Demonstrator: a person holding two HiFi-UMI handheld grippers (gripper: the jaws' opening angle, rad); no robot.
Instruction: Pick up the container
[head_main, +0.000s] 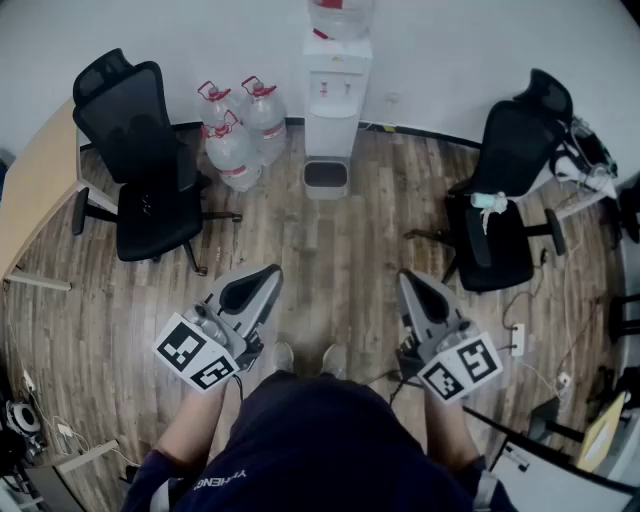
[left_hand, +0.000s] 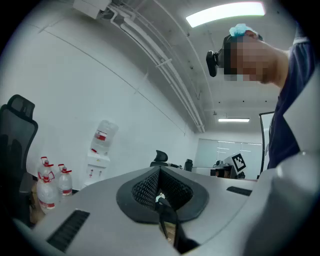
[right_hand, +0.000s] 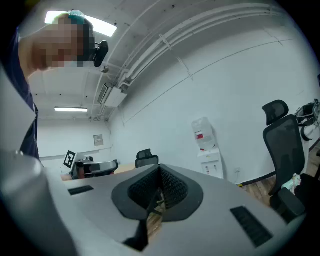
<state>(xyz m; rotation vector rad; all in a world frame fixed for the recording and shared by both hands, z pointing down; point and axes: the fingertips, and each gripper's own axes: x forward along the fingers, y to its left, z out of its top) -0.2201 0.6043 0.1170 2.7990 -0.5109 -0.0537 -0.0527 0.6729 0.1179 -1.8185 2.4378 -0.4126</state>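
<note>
I stand on a wood floor and hold both grippers level in front of me, nothing in either. My left gripper (head_main: 262, 278) is shut, its jaws closed tip to tip (left_hand: 160, 200). My right gripper (head_main: 411, 282) is shut the same way (right_hand: 159, 192). A small grey bin (head_main: 325, 177) sits on the floor at the foot of a white water dispenser (head_main: 337, 90), well ahead of both grippers. Three clear water jugs with red caps (head_main: 237, 128) stand to the left of the dispenser; they also show in the left gripper view (left_hand: 50, 182).
A black office chair (head_main: 145, 165) stands at the left by a wooden desk (head_main: 35, 185). Another black chair (head_main: 510, 195) at the right carries a pale object (head_main: 488, 203). Cables and a power strip (head_main: 517, 338) lie on the floor at the right. My feet (head_main: 305, 357) show below.
</note>
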